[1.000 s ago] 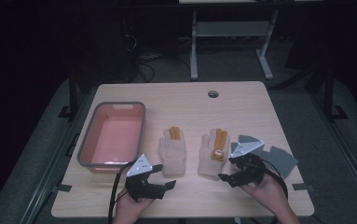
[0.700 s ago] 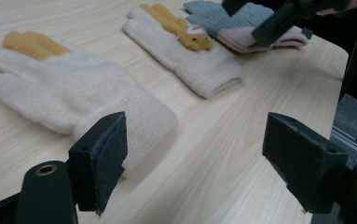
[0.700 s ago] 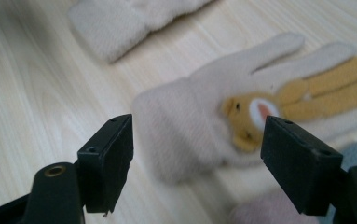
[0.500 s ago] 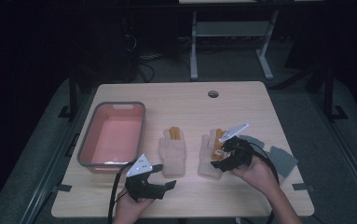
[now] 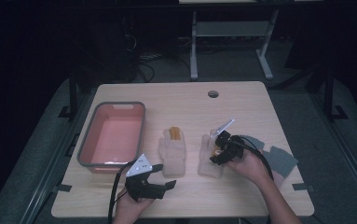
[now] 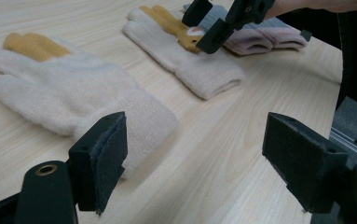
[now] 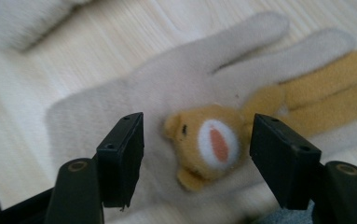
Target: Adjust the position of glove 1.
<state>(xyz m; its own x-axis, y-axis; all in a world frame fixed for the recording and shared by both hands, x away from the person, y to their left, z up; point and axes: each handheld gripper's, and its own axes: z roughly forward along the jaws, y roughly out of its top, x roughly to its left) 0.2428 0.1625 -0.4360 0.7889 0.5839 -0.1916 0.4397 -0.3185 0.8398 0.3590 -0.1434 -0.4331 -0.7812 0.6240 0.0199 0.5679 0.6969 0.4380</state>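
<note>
Hovering in the high view over the right glove (image 5: 210, 158) near the table's (image 5: 250, 98) front edge with the right gripper (image 5: 219, 151), just closing yet open around its bear patch (image 7: 209, 144) in the right gripper view, needing a pinch next, left gripper (image 6: 195, 163) open, idle.

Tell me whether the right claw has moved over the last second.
Yes. The right claw moved left, from the table's right edge onto the right cream knitted glove, jaws closing slightly.
</note>
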